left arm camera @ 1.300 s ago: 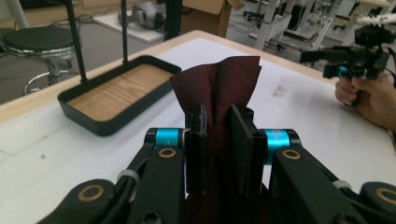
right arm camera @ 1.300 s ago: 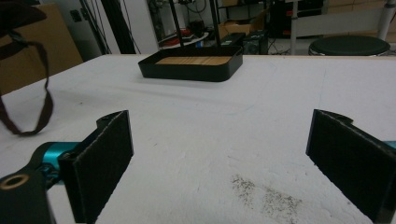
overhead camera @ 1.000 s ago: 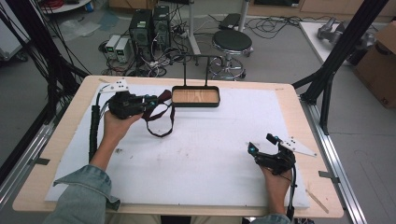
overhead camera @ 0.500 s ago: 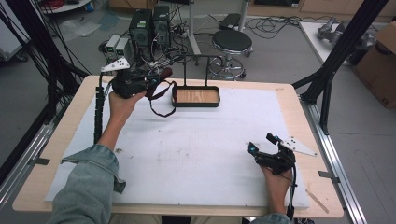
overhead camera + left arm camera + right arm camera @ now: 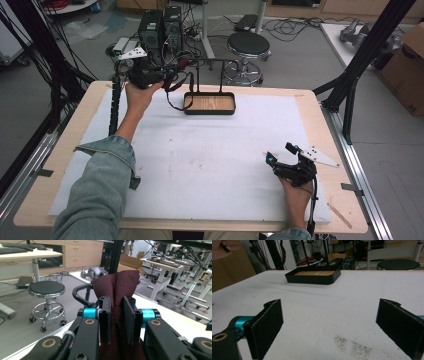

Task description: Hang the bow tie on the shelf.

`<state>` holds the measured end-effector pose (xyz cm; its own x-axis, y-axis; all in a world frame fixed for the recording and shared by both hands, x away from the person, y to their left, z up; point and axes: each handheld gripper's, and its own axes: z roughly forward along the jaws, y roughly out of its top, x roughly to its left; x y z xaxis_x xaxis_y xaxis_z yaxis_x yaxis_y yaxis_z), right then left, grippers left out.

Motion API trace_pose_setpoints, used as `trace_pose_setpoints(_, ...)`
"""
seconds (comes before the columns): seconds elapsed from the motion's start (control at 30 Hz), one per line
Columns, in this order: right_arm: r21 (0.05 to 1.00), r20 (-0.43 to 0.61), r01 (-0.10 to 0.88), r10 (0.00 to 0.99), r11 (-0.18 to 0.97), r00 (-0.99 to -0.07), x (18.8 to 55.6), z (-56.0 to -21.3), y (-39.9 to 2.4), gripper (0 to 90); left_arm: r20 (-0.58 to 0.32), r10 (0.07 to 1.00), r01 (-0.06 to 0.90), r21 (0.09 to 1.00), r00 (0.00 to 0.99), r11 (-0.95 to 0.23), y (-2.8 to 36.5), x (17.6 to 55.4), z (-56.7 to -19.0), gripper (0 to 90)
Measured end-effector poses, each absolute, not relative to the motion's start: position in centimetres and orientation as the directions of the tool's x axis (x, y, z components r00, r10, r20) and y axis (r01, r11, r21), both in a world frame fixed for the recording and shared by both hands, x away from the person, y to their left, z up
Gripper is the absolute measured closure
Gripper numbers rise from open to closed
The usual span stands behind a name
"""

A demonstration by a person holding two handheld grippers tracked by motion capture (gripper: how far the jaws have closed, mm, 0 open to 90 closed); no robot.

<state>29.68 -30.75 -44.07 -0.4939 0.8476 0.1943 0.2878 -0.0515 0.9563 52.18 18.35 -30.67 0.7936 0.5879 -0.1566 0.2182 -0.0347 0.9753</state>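
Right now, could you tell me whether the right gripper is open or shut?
Open: the right gripper has its jaws spread wide apart, with bare white table between them.

Lab: PC towers (image 5: 161, 27), cables, workbenches (image 5: 165, 263)

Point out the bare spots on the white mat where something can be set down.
The white mat is bare from the black tray down to its near edge, between the left sleeve and the right tongs. It is crowded at the far left, where the left tongs hold a dark red strap.
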Motion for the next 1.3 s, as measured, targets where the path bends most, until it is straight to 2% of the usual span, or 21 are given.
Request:
trace_pose_setpoints(0.6, 0.954, 0.201, 0.294, 0.843, -0.054, -0.500, 29.7, -44.1, -30.7, 6.3, -0.150, 0.633, 0.222, 0.974, 0.760, -0.036, 17.6, 54.6, -30.6, 76.0)
trace_pose_setpoints(1.3, 0.953, 0.206, 0.298, 0.842, -0.057, -0.499, 29.7, -44.1, -30.7, 6.3, -0.166, 0.678, 0.258, 0.966, 0.716, -0.036, 18.6, 56.0, -32.7, 75.0)
